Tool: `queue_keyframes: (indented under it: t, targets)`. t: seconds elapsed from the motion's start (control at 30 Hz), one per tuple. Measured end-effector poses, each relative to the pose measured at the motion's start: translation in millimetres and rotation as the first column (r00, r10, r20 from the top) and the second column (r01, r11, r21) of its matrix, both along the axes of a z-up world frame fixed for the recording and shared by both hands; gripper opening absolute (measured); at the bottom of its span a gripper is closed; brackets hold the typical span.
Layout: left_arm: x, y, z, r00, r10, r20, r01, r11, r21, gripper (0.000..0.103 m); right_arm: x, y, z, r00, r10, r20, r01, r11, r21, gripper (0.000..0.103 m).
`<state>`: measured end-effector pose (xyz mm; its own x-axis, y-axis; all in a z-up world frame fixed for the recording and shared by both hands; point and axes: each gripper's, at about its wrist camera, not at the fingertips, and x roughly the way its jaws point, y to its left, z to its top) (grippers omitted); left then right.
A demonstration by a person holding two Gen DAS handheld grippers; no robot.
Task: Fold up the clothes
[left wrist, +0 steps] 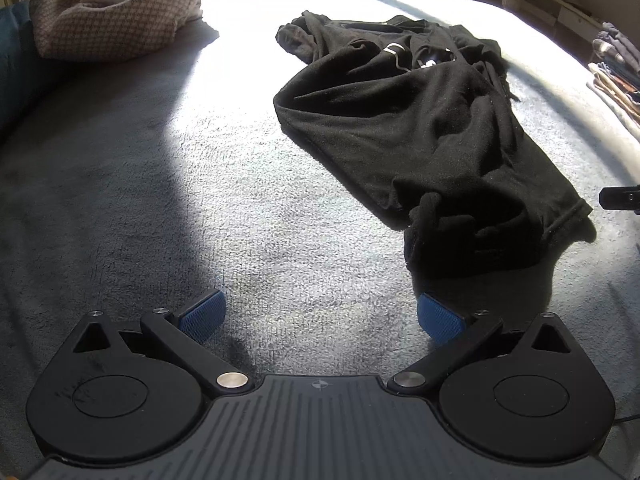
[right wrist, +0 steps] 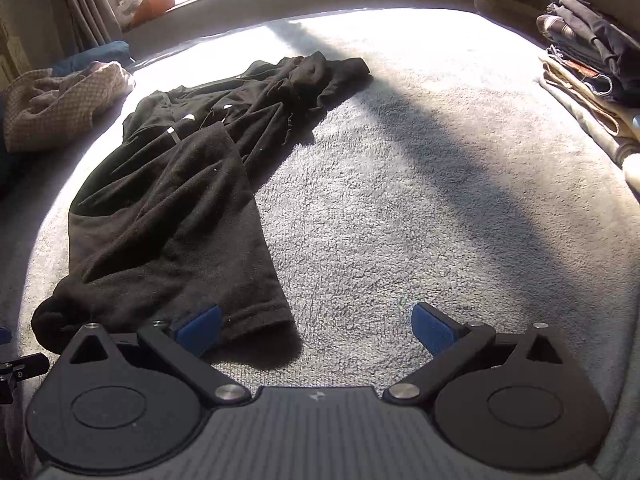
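Left wrist view: black garment point(left wrist: 404, 128) lies crumpled on the bed point(left wrist: 200, 200); both grippers' fingers spread wide, empty. Next, probably, grasp its near hem and flatten.

Bed covered with a fuzzy light-grey fleece blanket point(right wrist: 400, 208), half sunlit, half in shadow. Crumpled black fleece garment point(right wrist: 172, 216) lies stretched out on it, left of centre in the right wrist view. Beige checked cloth bundle point(left wrist: 116, 20) at far left edge. Stack of folded clothes point(right wrist: 592, 64) at right edge.
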<state>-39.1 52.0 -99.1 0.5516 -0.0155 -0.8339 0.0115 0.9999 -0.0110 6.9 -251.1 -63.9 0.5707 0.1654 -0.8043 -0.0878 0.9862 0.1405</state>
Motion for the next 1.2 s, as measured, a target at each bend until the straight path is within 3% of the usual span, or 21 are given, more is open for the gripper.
queue_keyframes:
  t: [0.13, 0.3, 0.4, 0.7, 0.87, 0.93, 1.0, 1.03, 1.1, 1.2]
  targets:
    - [-3.0, -1.2, -0.5, 1.000, -0.009, 0.015, 0.009, 1.000, -0.009, 0.103, -0.7, -2.6, -8.0, 0.998, -0.057, 0.001, 0.057, 0.997, -0.057, 0.103]
    - [-9.2, -7.3, 9.0, 0.992, -0.055, 0.112, 0.058, 0.998, -0.018, 0.103, -0.6, -3.6, -15.0, 1.000, -0.030, -0.007, 0.030, 0.996, -0.080, 0.103]
    - [-13.8, -20.4, 10.7, 0.979, -0.127, 0.157, 0.122, 0.992, 0.039, 0.103, 0.6, -4.1, -16.5, 0.999, -0.036, -0.008, 0.035, 0.993, -0.116, 0.103]
    - [-24.4, -47.9, 7.6, 0.931, -0.299, 0.211, 0.270, 0.950, 0.154, 0.093, 2.1, -9.3, -3.1, 0.999, -0.047, 0.016, 0.048, 0.997, -0.054, 0.103]
    - [-18.4, -59.2, -2.4, 0.917, -0.352, 0.188, 0.319, 0.929, 0.185, 0.056, 1.0, -9.6, -2.8, 1.000, -0.028, 0.006, 0.028, 1.000, -0.006, 0.103]
    - [-15.8, -61.5, -6.9, 0.916, -0.356, 0.183, 0.317, 0.925, 0.210, 0.051, 0.5, -9.7, -2.9, 1.000, -0.020, 0.002, 0.019, 1.000, 0.013, 0.103]
    - [-14.3, -61.2, -8.6, 0.915, -0.357, 0.190, 0.315, 0.923, 0.220, 0.028, -0.2, -9.8, -3.0, 1.000, -0.015, 0.001, 0.015, 1.000, 0.026, 0.103]
    - [-13.4, -59.1, -7.1, 0.915, -0.350, 0.199, 0.310, 0.928, 0.207, 0.012, -0.3, -10.0, -2.9, 1.000, -0.017, 0.003, 0.017, 0.999, 0.028, 0.103]
    - [-11.9, -52.7, -1.4, 0.918, -0.327, 0.225, 0.294, 0.941, 0.166, 0.007, 0.1, -11.1, -3.3, 1.000, -0.022, 0.001, 0.022, 0.999, 0.037, 0.102]
    - [-9.6, -34.3, 16.0, 0.924, -0.274, 0.267, 0.273, 0.961, 0.040, 0.004, 0.2, -14.0, -3.6, 0.999, -0.032, -0.001, 0.032, 0.998, 0.055, 0.101]
